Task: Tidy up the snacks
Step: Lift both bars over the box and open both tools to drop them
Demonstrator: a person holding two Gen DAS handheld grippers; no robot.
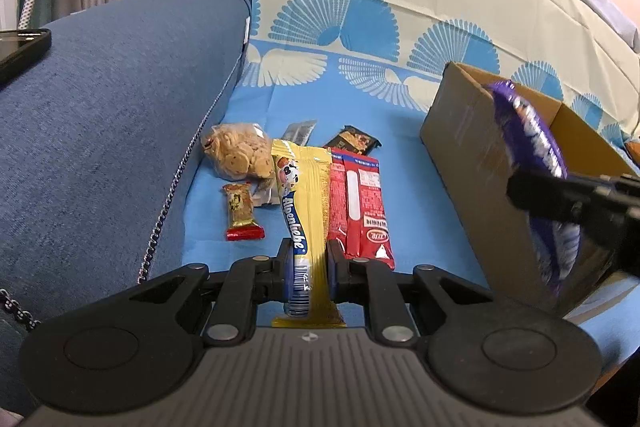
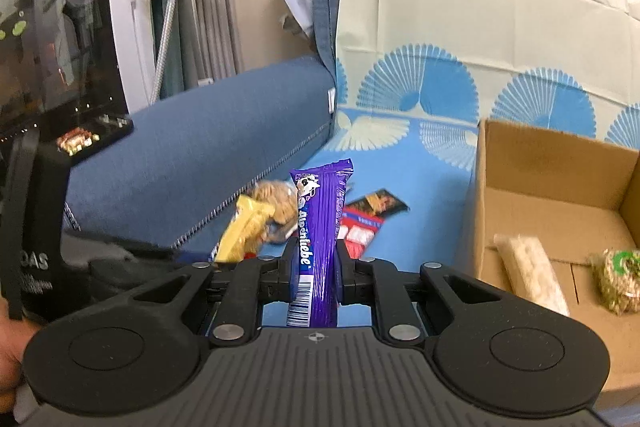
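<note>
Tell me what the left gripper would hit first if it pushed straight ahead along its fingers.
Probably the red snack box or the blue cloth beyond it; the left gripper, shut on the yellow Alpenliebe pack, points down at them. Depth unclear.

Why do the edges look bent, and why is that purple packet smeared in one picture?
Left wrist view: fisheye bends the sofa back, and the purple packet in the right gripper is motion-smeared. Right wrist view: that packet is sharp; the yellow packet blurs.

Yellow candy stick (image 1: 308, 203), purple candy stick (image 2: 318, 227), blue fan-patterned cloth (image 1: 360, 27)
</note>
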